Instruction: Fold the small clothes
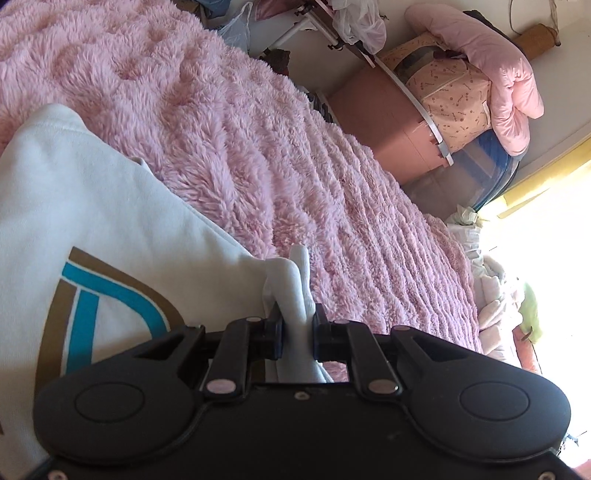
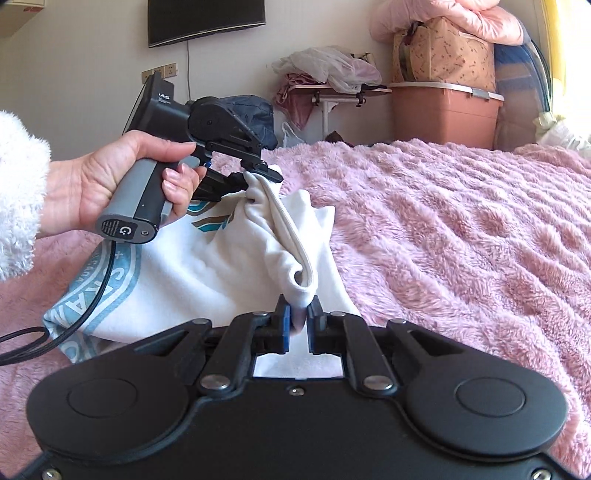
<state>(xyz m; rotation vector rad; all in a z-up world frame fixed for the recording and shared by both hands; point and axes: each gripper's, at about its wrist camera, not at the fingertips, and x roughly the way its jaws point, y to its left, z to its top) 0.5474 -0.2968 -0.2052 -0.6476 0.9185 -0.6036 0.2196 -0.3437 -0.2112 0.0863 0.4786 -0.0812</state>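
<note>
A white garment (image 2: 207, 258) with a teal and brown print lies partly lifted over the pink fluffy blanket (image 2: 461, 229). My right gripper (image 2: 298, 314) is shut on a bunched edge of it, close to the camera. My left gripper (image 2: 258, 175), held in a hand at the left, is shut on the other end of the same ribbed edge, which stretches between the two. In the left wrist view the left gripper (image 1: 297, 325) pinches a fold of the white garment (image 1: 92, 221), whose print shows at lower left.
The pink blanket (image 1: 258, 147) covers the bed. Beyond its far edge stand a pink storage box (image 2: 443, 110), stacked bedding bags (image 2: 443, 51), a small table with clothes (image 2: 332, 81) and a wall screen (image 2: 207, 18). A black cable (image 2: 55, 325) trails from the left gripper.
</note>
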